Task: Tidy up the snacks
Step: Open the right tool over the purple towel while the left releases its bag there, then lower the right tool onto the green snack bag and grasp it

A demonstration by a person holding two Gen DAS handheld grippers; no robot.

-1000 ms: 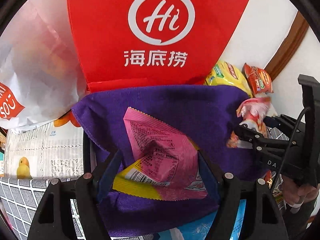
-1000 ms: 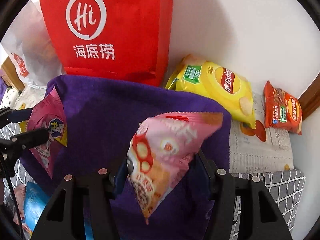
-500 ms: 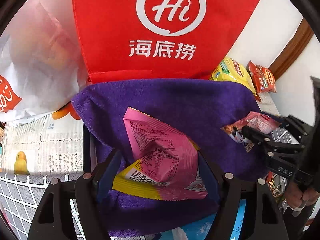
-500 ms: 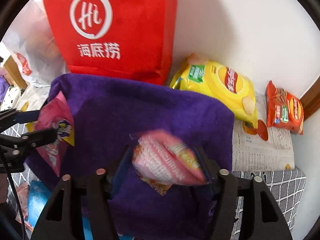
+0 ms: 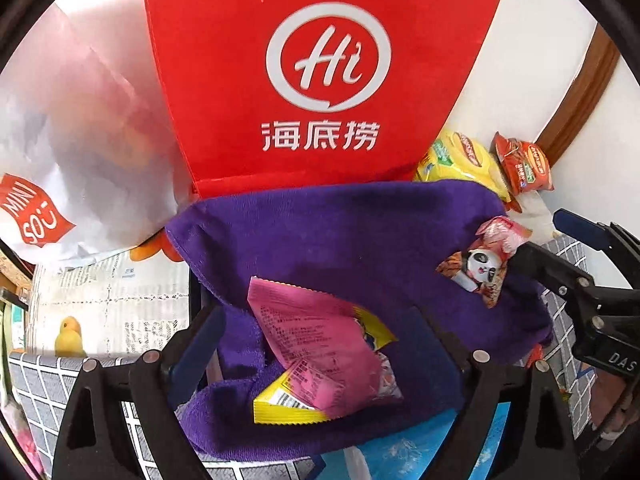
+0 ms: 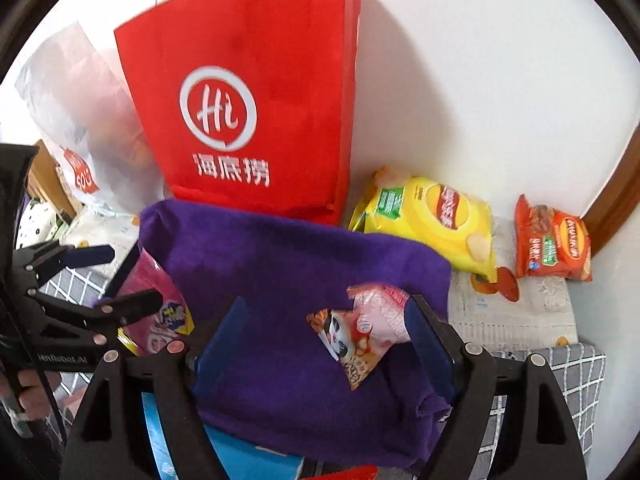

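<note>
The left gripper [image 5: 320, 344] stood wide open, its jaws well apart on either side of the pink-and-yellow snack packet [image 5: 320, 360]. The packet lay on the purple cloth [image 5: 340, 232] between the jaws; neither pad could be confirmed as touching it, so it appeared to be released rather than held.

The right gripper [image 6: 324, 332] was likewise spread wide. The panda-print snack packet [image 6: 360, 332] lay on the purple cloth [image 6: 280, 264] with one end against the right-hand finger [image 6: 424, 328]; the opposite finger [image 6: 224, 328] stood well clear of it. No grip was evident.

Beyond the cloth stood a red paper bag [image 6: 256, 120] against the wall, with a white plastic bag [image 5: 80, 120] beside it. A yellow chip bag [image 6: 432, 220] and an orange snack bag [image 6: 552, 244] lay further to the right on the newspaper [image 6: 520, 312].

Probable faults from this state:
- The panda-print packet, touching one finger, could be dragged or flipped if that gripper were withdrawn sideways.
- Both packets were light and slippery; the soft, rumpled cloth could let them slide toward its edge.
- The two grippers were working close together; a crossing move could cause a collision.
</note>
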